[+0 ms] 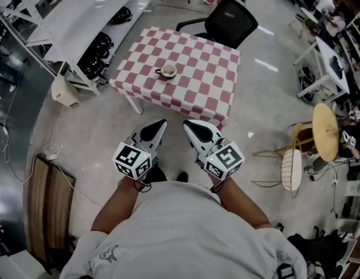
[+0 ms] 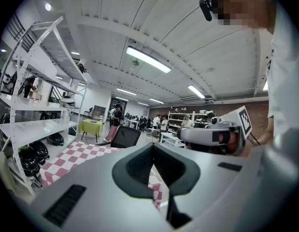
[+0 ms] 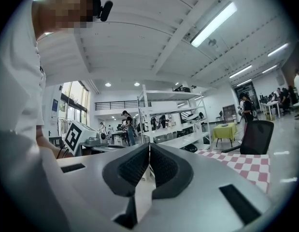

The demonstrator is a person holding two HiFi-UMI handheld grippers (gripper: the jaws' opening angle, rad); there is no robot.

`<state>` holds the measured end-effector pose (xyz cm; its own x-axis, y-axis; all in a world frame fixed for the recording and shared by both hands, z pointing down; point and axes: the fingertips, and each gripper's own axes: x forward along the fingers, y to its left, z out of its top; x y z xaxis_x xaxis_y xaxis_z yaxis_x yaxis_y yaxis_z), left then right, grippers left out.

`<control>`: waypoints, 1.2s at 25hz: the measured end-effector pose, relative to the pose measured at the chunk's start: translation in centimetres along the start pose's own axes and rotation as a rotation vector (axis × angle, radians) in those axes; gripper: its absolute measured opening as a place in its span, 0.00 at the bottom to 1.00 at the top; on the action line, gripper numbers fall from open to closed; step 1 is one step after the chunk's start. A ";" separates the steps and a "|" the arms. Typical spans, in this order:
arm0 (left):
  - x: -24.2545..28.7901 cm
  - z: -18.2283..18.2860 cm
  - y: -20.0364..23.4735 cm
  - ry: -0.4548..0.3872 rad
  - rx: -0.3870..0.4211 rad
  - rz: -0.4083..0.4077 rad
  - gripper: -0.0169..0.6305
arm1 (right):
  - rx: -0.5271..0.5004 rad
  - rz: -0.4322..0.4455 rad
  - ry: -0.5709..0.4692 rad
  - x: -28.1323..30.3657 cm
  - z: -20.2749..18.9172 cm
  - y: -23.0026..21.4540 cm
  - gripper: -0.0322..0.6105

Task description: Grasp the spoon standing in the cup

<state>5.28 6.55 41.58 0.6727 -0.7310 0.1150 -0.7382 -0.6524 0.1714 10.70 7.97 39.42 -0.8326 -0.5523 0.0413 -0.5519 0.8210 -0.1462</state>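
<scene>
Torso and forearms (image 1: pixel 180 231): fill the bottom of the head view; the person stands on open floor, well short of the table.
Left gripper (image 1: pixel 160 123): held low in front of the body, jaws together with nothing between them. Its own view looks across the checked cloth into the room and does not show the cup.
Right gripper (image 1: pixel 189 123): just beside the left one, pads meeting at the tips, empty.
Table (image 1: pixel 197 83): covered in a pink-and-white checked cloth and set cornerwise to the person. Its near edge lies well ahead of both grippers.
Cup (image 1: pixel 167 71): alone on the cloth, left of the table's middle, closer to the left edge than the right, and in from every edge.
Spoon: too small to make out in the head view, and absent from both gripper views.
Step in hand: by my reading, the approach has not begun, since neither claw is near the cup.
Next move: walk up to the near edge, part one gripper's jaws, come down over the cup and close on the handle above the rim.
Open room: the floor up to the near edge looks bare, and the cloth around the cup is free on all sides.
Edges to mind: black chair (image 1: pixel 229 19) at the far edge; white shelving (image 1: pixel 75 16) off the left edge; wire chair (image 1: pixel 291 170) well apart on the right.
Risk: a sideways nudge could tip the cup.
</scene>
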 end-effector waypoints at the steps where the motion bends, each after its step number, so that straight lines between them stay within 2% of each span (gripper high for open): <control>1: 0.2 0.0 0.3 0.000 -0.002 -0.004 0.04 | 0.004 -0.003 0.001 0.3 0.0 -0.3 0.10; 6: 0.7 -0.1 3.2 0.007 -0.019 -0.009 0.04 | 0.000 -0.008 0.017 3.0 -0.4 -1.2 0.10; 14: 0.8 0.9 10.8 0.002 -0.019 -0.020 0.04 | -0.005 -0.003 0.038 10.3 -0.7 -2.6 0.10; 17: 0.8 1.5 13.8 0.010 -0.035 -0.044 0.04 | -0.014 0.000 0.045 13.8 -0.4 -3.0 0.10; 23: 0.4 3.6 18.3 0.014 0.005 -0.102 0.04 | -0.021 -0.044 0.057 19.7 0.6 -3.7 0.10; 26: -0.4 4.1 20.7 0.019 0.016 -0.106 0.04 | -0.005 -0.056 0.058 21.7 0.3 -3.6 0.10; 30: -0.5 3.5 23.8 0.031 -0.012 -0.095 0.04 | -0.004 -0.047 0.069 24.3 -0.5 -3.4 0.10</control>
<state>-12.80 -9.30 42.20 0.7409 -0.6593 0.1279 -0.6706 -0.7159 0.1945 -7.65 -8.15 41.37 -0.8067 -0.5794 0.1165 -0.5908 0.7948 -0.1386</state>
